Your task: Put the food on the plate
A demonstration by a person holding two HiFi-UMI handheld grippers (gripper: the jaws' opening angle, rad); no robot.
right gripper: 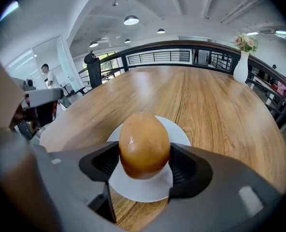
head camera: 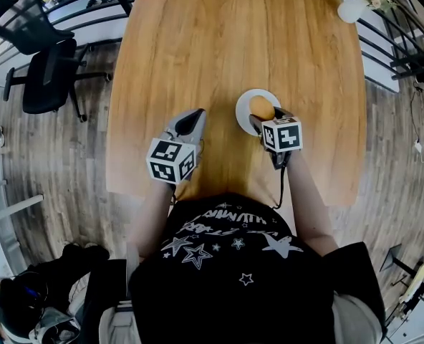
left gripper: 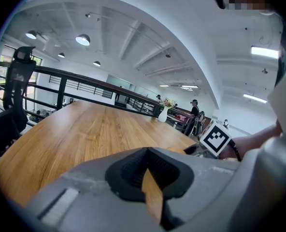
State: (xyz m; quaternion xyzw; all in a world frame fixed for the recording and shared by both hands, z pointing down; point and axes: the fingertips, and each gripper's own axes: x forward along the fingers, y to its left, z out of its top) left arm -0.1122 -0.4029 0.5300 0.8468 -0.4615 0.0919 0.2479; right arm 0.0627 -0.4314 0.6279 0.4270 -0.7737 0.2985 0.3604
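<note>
A smooth, egg-shaped brown piece of food (head camera: 261,107) (right gripper: 144,144) sits between the jaws of my right gripper (head camera: 263,117) (right gripper: 144,165), whose pads press on both its sides. It hangs just over a small round white plate (head camera: 243,103) (right gripper: 180,131) on the wooden table (head camera: 233,34); whether it touches the plate I cannot tell. My left gripper (head camera: 193,117) (left gripper: 145,172) hovers left of the plate with its jaws together and nothing in them.
A white vase (head camera: 352,7) (right gripper: 241,66) with flowers stands at the table's far right corner. A black office chair (head camera: 44,56) (left gripper: 15,95) is off the table's left side. Black railings run behind the table. The table's front edge is close to the person's body.
</note>
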